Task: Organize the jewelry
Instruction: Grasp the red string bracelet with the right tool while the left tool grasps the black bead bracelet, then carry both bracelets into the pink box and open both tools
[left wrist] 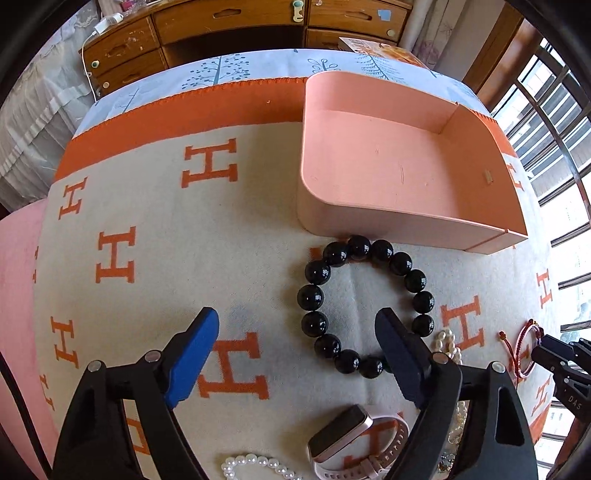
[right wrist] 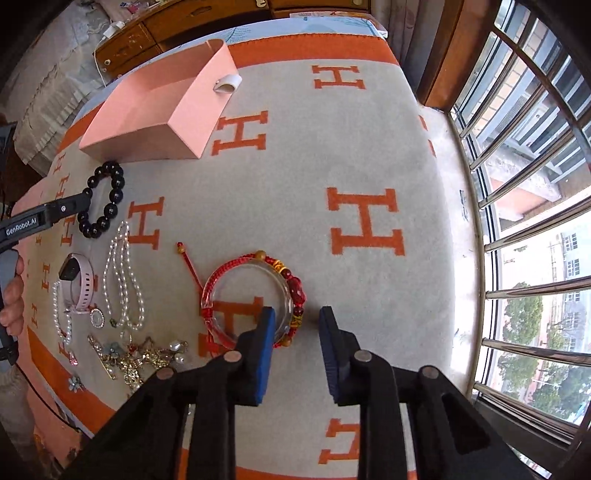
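Jewelry lies spread on a cream blanket [right wrist: 295, 177] patterned with orange H letters. Only the right wrist view shows the red cord bracelet [right wrist: 284, 284] laid over a clear bangle [right wrist: 207, 299] just ahead of the right gripper [right wrist: 297, 315], whose blue pads stand apart with nothing between them; it also shows a heap of gold brooches [right wrist: 136, 358], a pearl necklace [right wrist: 123, 273] and a white ring [right wrist: 227, 83] beside the box. The left wrist view looks down into the pink box [left wrist: 406, 162], an open tray holding nothing visible. Black beads [left wrist: 364, 306] form a bracelet touching the box's near wall, one side just by the right pad of the left gripper [left wrist: 295, 321], whose jaws are wide apart and empty. A pink-strapped watch [left wrist: 351, 439] and a pearl strand [left wrist: 255, 465] lie nearer the camera. Wooden drawers [left wrist: 221, 22] stand beyond the table; a barred window [right wrist: 535, 221] runs along the right.
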### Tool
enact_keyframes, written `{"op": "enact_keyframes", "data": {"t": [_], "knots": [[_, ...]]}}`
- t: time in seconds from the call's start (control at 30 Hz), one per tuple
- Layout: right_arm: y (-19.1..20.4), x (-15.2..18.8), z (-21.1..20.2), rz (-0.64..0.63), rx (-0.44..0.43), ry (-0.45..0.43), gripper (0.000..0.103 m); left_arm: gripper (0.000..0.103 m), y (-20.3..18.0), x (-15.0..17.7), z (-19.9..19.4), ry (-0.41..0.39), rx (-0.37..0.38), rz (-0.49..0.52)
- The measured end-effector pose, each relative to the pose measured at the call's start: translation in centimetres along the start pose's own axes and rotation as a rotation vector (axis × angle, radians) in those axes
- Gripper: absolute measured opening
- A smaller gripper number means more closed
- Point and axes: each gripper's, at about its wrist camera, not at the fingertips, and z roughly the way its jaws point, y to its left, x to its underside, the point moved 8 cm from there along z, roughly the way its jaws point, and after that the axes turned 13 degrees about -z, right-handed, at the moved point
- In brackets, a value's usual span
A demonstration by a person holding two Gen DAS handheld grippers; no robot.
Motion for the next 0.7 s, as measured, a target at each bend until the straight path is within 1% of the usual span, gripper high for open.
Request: {"op": "enact_keyframes", "data": {"t": [0.03, 0.07, 0.1, 0.13, 0.2, 0.3, 0.33, 0.37, 0.4, 0.43, 0.47, 0.6, 0.7], "knots": [[0.3, -0.1, 0.0, -0.023, 0.027, 0.001, 0.022, 0.076, -0.1, 0.0, 0.3, 0.01, 0.0, 0.005], [0.6, -0.2, 0.0, -0.048, 0.059, 0.001, 0.014, 0.07, -0.2, 0.0, 0.6, 0.021, 0.003, 0.008], [1.0, -0.2, -0.1, -0.071, 0.09, 0.0, 0.012, 0.069, -0.3, 0.0, 0.9, 0.031, 0.003, 0.008], [1.3, -0.3, -0.1, -0.088, 0.104, -0.001, 0.011, 0.068, -0.3, 0.0, 1.2, 0.038, -0.002, 0.01], [2.0, -0.3, -0.2, -0.107, 0.114, -0.004, 0.01, 0.068, -0.6, -0.4, 1.5, 0.028, -0.021, 0.026], [2.5, -0.3, -0.5, -0.101, 0.087, -0.011, 0.01, 0.067, -0.8, -0.6, 1.8, 0.029, -0.029, 0.034], [2.5, -0.4, -0.7, -0.091, 0.077, -0.015, 0.01, 0.061, -0.8, -0.7, 1.8, 0.028, -0.028, 0.036], [2.3, -0.5, -0.8, -0.083, 0.069, -0.021, 0.01, 0.045, -0.9, -0.7, 1.6, 0.022, -0.026, 0.039], [2.2, -0.7, -1.2, -0.071, 0.057, -0.035, 0.01, 0.031, -1.1, -0.9, 1.5, 0.019, -0.023, 0.045], [2.3, -0.9, -1.5, -0.062, 0.045, -0.05, 0.01, 0.013, -1.3, -0.8, 1.4, 0.029, -0.018, 0.048], [2.6, -1.0, -1.9, -0.057, 0.039, -0.065, 0.01, 0.013, -1.0, -0.7, 1.3, 0.042, -0.015, 0.037], [3.0, -2.2, -4.5, -0.053, 0.022, -0.143, 0.01, 0.012, -0.3, -0.4, 0.7, 0.032, -0.005, -0.001], [3.5, -3.4, -6.6, -0.055, 0.001, -0.204, 0.01, 0.012, -0.1, -0.6, -1.5, -0.019, 0.02, -0.017]]}}
